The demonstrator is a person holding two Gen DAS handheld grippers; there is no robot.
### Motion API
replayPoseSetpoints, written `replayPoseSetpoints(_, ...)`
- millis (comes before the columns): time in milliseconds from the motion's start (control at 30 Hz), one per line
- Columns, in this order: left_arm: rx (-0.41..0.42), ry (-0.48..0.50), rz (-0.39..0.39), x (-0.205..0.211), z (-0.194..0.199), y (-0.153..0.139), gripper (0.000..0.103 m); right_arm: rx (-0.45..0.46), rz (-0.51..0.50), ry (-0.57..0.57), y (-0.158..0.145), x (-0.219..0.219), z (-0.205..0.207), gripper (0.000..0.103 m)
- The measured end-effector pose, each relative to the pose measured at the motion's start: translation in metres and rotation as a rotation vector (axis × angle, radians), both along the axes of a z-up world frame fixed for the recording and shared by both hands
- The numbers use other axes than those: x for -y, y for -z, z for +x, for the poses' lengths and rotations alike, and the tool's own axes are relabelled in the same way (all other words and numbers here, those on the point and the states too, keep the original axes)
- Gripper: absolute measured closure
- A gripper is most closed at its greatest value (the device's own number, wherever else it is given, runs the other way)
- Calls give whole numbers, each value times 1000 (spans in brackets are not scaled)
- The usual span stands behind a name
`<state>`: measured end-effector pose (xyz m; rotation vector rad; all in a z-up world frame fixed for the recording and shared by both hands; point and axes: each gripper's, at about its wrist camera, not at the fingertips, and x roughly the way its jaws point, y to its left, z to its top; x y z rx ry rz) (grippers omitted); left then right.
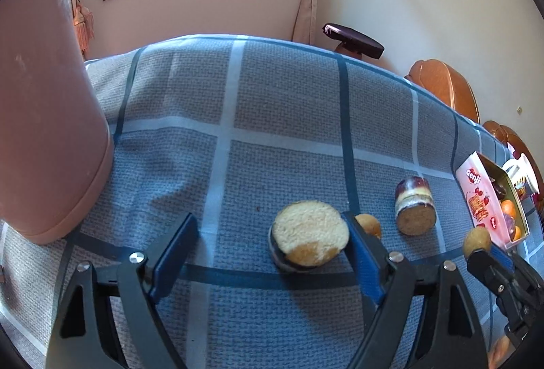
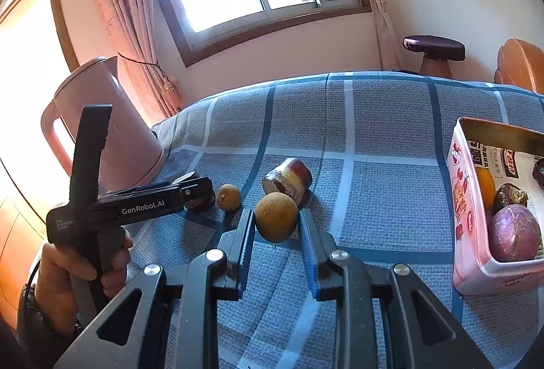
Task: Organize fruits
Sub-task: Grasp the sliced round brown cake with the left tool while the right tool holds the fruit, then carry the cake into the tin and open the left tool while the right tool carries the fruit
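"GenRobot.AI" in white on side of left gripper; small white print on its handle, roughly "Data Acquisition System", hard to read. Pink tin carries red-and-white logo, reads about "cenji". Paper liner inside tin shows printed Chinese characters, too small to read.

Two sugarcane chunks: one cut face up, other on its side. Small longan between them. Second longan clamped. Tin holds purple and orange fruit.
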<state>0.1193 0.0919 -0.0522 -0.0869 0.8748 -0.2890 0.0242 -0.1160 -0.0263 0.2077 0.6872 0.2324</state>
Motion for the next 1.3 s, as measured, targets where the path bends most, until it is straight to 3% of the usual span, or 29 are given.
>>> replayPoseSetpoints(33, 5, 21, -14, 2, 0, -1, 33, -3, 1, 0, 1, 0, 0, 75)
replayPoseSetpoints(100, 9, 65, -47, 7, -3, -1, 58, -7, 3, 3, 2, 0, 1, 75)
replayPoseSetpoints(133, 10, 72, -58, 9, -5, 0, 61, -6, 2, 7, 2, 1, 1, 75)
replayPoseSetpoints(300, 41, -4, -47, 3, -9, -4, 62, 25, -3, 19, -2, 2, -2, 75)
replayPoseSetpoints(433, 144, -94, -55, -11, -24, -16, 62, 66, -5, 25, -7, 3, -6, 75)
replayPoseSetpoints(667, 320, -175, 68, 6, -49, -38, 62, 137, -2, 22, -18, 6, -15, 75)
replayPoseSetpoints(933, 374, -183, 96, 33, -76, -44, 62, 167, 26, 6, -25, 11, -23, 75)
replayPoseSetpoints(1300, 371, -174, 109, 71, -96, -43, 62, 195, 11, 16, -31, 41, -46, 75)
